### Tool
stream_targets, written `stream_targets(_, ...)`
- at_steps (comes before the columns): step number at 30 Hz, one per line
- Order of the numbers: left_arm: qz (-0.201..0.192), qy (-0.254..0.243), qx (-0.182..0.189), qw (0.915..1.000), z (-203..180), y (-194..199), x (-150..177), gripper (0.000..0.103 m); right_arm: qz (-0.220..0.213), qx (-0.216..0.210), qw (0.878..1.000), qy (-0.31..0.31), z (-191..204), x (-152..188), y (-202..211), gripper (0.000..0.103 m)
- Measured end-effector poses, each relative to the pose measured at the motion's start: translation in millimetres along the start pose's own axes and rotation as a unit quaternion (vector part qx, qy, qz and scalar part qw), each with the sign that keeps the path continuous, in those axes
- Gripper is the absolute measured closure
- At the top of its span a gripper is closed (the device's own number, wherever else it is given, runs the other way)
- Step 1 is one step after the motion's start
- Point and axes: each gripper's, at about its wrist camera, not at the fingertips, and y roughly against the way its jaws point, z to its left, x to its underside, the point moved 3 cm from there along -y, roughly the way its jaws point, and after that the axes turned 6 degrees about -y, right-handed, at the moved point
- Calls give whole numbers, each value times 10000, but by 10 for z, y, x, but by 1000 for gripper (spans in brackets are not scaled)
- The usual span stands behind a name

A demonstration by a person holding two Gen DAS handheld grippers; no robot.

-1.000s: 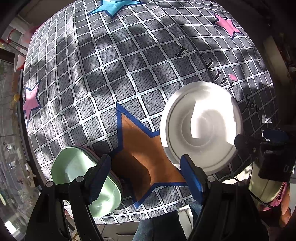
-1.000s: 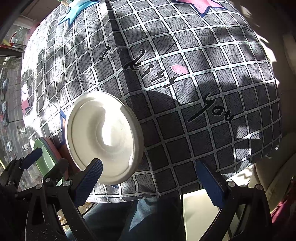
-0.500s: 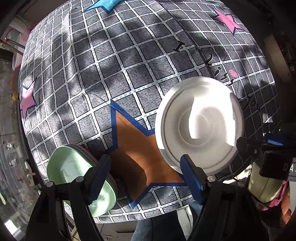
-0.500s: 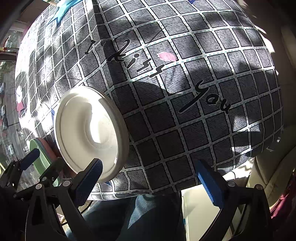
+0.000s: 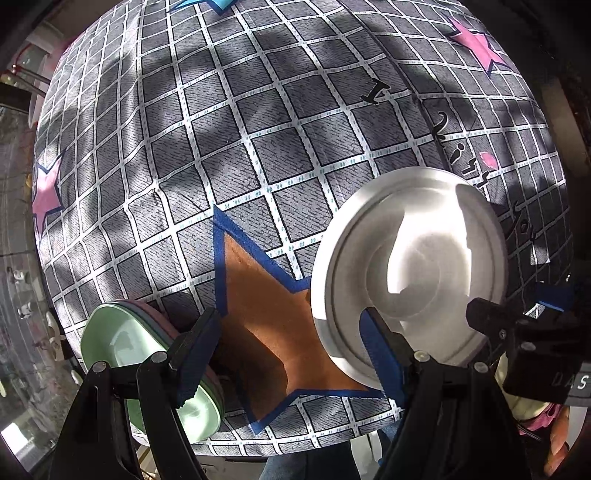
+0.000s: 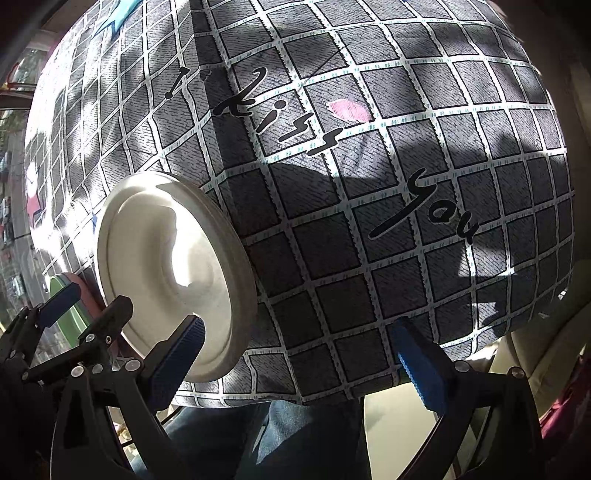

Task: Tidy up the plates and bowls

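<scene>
A: What lies on the cloth (image 5: 236, 122)?

B: A white plate (image 5: 410, 273) at right of centre in the left wrist view, sunlit, with a shadow across its well; at lower left a green bowl (image 5: 122, 343) sits in a pink one (image 5: 155, 314), only the pink rim showing; an orange star (image 5: 266, 314) edged in blue lies between bowls and plate.

A: And the left gripper (image 5: 291, 354)?

B: Its blue-padded fingers (image 5: 195, 354) stand apart with nothing between them but the star below; one overlaps the green bowl in the picture, the other the plate's near rim; whether either touches I cannot tell.

A: The right gripper (image 6: 299, 365)?

B: Also spread wide and empty, at the bottom of its own view; its left finger overlaps the plate (image 6: 173, 273) at lower left, its right finger hangs past the cloth's edge (image 6: 369, 266).

A: Any writing?

B: Black script on the cloth reads "I kiss you" (image 6: 314, 129), running from upper left to centre right in the right wrist view, with a pink lip mark (image 6: 349, 109) beside "kiss"; in the left wrist view the device at lower right (image 5: 546, 343) shows "DAS", cut off by the frame.

A: Other marks?

B: Pink stars at upper right (image 5: 478, 46) and far left (image 5: 46, 195), a blue one at the top edge (image 5: 218, 4); jeans (image 6: 306, 439) show below the cloth.
</scene>
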Motion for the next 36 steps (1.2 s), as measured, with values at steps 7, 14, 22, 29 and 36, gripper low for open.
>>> stream_targets(7, 107, 53, -74, 9999, 61, -277, -161, 23, 52, 204, 9996, 189, 32, -134, -280, 2)
stream_targets(14, 119, 112, 13, 9999, 25, -513, -272, 22, 133, 223, 9992, 320, 1, -245, -463, 2)
stream_targets(22, 55, 346, 245, 9991, 181, -739, -293, 17, 135, 165, 9994, 287, -115, -473, -453, 1)
stream_targets(29, 180, 293, 390, 9986, 173, -804, -239, 27, 119, 90, 9991, 385, -102, -473, -380, 11)
stream_targets(36, 168, 9, 673, 9976, 24, -845, -293, 64, 183, -322, 9987, 349, 88, -348, -323, 59)
